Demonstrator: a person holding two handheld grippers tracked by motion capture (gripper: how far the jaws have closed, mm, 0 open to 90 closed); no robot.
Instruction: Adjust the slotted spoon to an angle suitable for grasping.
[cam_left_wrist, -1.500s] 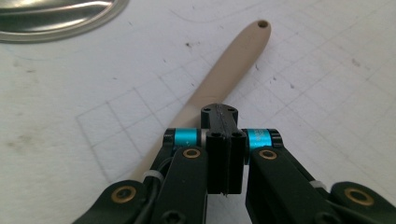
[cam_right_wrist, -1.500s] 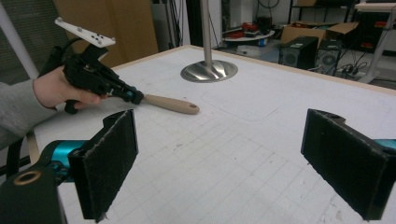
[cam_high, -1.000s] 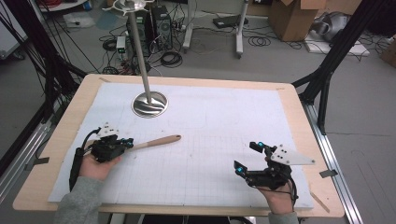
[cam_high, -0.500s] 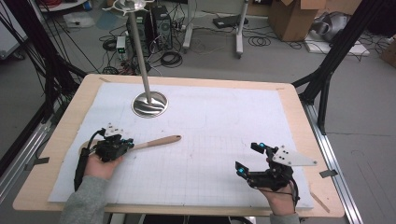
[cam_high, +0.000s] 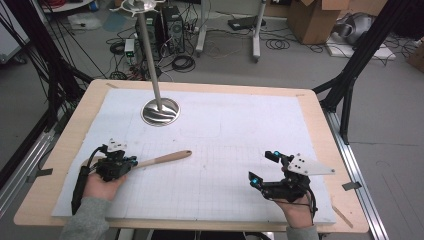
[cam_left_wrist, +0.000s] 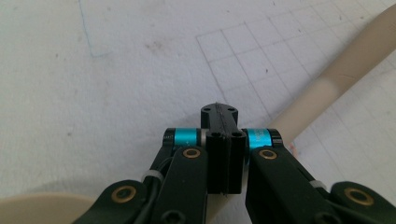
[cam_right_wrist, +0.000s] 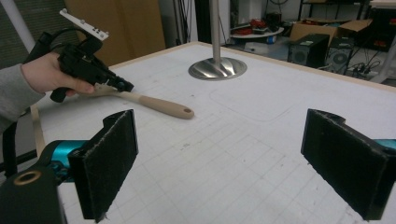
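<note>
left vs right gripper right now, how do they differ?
1. Jaws: the left gripper has its jaws shut together; the right gripper has its jaws wide apart.
2. Contact: the left gripper sits on the wooden spoon at its wide end; the right gripper has nothing between its pads.
3. Place: the left gripper is near the table's left edge, the right near its front right.
Shared: both are black, hand-held, low over the white mat.

No readable writing

No label, brand, number or sign can be made out on the table, the gear behind it, or the cardboard boxes at one o'clock
</note>
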